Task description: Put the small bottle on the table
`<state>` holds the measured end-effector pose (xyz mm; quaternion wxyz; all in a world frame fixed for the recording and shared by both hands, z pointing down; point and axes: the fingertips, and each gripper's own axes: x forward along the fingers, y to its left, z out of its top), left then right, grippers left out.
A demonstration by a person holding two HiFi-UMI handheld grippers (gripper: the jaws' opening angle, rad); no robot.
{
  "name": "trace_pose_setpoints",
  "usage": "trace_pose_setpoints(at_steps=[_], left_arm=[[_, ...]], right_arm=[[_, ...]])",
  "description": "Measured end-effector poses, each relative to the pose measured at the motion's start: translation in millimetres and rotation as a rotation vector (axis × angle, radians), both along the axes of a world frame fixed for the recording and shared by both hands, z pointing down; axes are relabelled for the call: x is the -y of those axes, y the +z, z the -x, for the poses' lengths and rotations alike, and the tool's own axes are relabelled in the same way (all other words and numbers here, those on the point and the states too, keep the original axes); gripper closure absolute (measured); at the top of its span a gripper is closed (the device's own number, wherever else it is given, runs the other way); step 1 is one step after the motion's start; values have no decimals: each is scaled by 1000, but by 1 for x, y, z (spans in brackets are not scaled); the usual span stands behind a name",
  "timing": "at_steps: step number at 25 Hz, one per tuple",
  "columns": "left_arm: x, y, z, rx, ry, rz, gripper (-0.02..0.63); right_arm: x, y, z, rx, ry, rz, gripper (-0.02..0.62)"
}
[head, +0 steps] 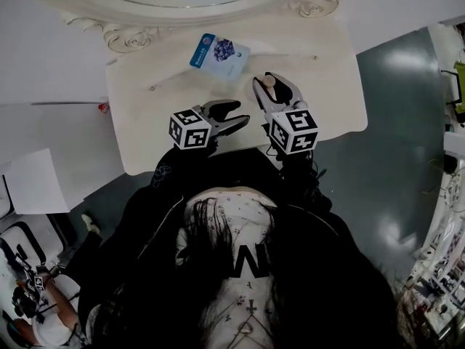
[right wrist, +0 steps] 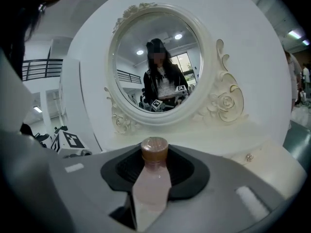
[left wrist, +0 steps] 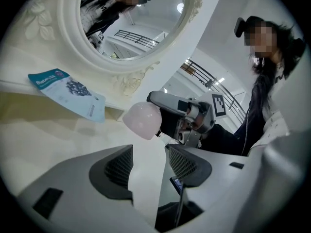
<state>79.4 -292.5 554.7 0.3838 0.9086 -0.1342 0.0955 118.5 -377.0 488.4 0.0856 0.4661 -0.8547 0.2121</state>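
Observation:
The small bottle (right wrist: 153, 171) is pale pink with a brown cap (head: 269, 81). My right gripper (head: 272, 86) is shut on it, the pads pressing its sides, cap end pointing toward the mirror. It hangs over the front right part of the cream vanity table (head: 320, 57). In the left gripper view the bottle's rounded pink base (left wrist: 142, 120) sticks out of the right gripper (left wrist: 187, 115), above the tabletop. My left gripper (head: 236, 116) stands open and empty just left of it, near the table's front edge, its dark pads (left wrist: 116, 169) apart.
A blue sachet (head: 219, 52) lies flat at the table's back middle, also in the left gripper view (left wrist: 68, 92). The ornate white mirror frame (head: 138, 31) rises behind. A small trinket (right wrist: 249, 157) sits on the table at right. Grey floor (head: 407, 122) lies right of the table.

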Motion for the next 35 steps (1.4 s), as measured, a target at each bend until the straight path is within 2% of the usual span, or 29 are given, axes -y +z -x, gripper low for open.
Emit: trace_pose_setpoints(at_steps=[8,18,35], left_arm=[[17,-3,30,-15,-91,0,391],[22,-11,61,-47,-193,-15,391],[16,-12,67,-28,-204,-36,391]], right_arm=[[31,38,-12,-17,56,62,453],[53,80,-12,-99,54,111,454],[67,108,-9,-191,28,121,454]])
